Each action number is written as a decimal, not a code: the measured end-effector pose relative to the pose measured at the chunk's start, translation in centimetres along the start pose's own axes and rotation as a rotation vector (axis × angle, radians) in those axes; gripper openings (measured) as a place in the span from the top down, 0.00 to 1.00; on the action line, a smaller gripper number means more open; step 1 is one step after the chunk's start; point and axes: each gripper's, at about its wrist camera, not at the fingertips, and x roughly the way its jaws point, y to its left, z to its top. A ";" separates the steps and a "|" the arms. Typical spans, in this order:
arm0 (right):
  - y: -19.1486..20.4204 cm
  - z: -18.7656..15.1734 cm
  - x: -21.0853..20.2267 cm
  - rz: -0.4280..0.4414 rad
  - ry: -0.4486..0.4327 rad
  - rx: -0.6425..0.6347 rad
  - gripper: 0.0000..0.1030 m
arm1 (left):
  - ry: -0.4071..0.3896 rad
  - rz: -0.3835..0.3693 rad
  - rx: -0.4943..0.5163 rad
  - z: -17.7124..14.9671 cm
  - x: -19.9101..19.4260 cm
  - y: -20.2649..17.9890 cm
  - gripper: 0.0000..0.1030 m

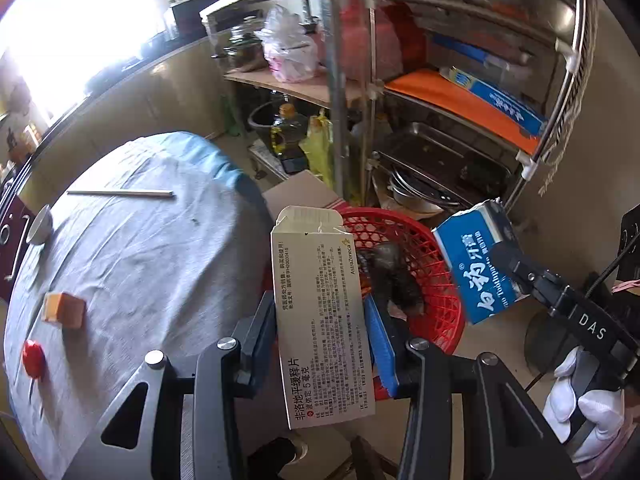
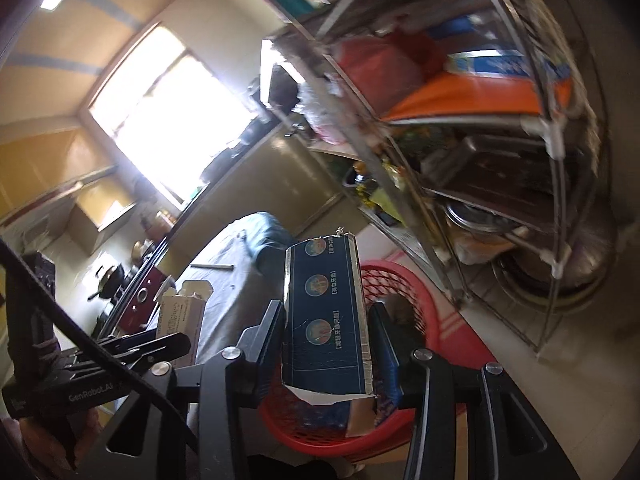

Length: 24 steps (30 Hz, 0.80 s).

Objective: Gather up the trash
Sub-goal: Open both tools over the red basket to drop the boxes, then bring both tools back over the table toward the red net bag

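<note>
My left gripper [image 1: 320, 328] is shut on a white medicine box [image 1: 320, 312] with its top flap open, held over the near rim of a red plastic basket [image 1: 424, 268] on the floor. Dark crumpled trash [image 1: 390, 276] lies inside the basket. My right gripper [image 2: 326, 332] is shut on a dark blue toothpaste box [image 2: 324, 320] with a torn lower end, held above the red plastic basket [image 2: 420, 312]. In the left wrist view that blue toothpaste box [image 1: 476, 264] hangs at the basket's right side, and a white-gloved hand [image 1: 580, 396] holds the right tool.
A table under a grey cloth [image 1: 132, 264] carries an orange block [image 1: 64, 310], a red cap [image 1: 33, 358], a small bowl [image 1: 40, 225] and a thin rod [image 1: 120, 193]. A steel rack [image 1: 448, 120] with pans, boxes and bags stands right behind the basket.
</note>
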 end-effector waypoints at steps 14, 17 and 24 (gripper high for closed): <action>0.1 -0.8 1.4 0.062 0.053 0.060 0.46 | -0.001 0.000 -0.074 -0.5 0.5 2.6 0.43; 0.9 -0.6 1.0 0.078 0.044 0.039 0.46 | -0.011 0.042 -0.075 -2.2 -1.1 4.1 0.39; 3.5 -0.6 0.3 0.141 0.047 -0.012 0.46 | 0.000 0.125 -0.180 -8.6 -5.7 9.5 0.37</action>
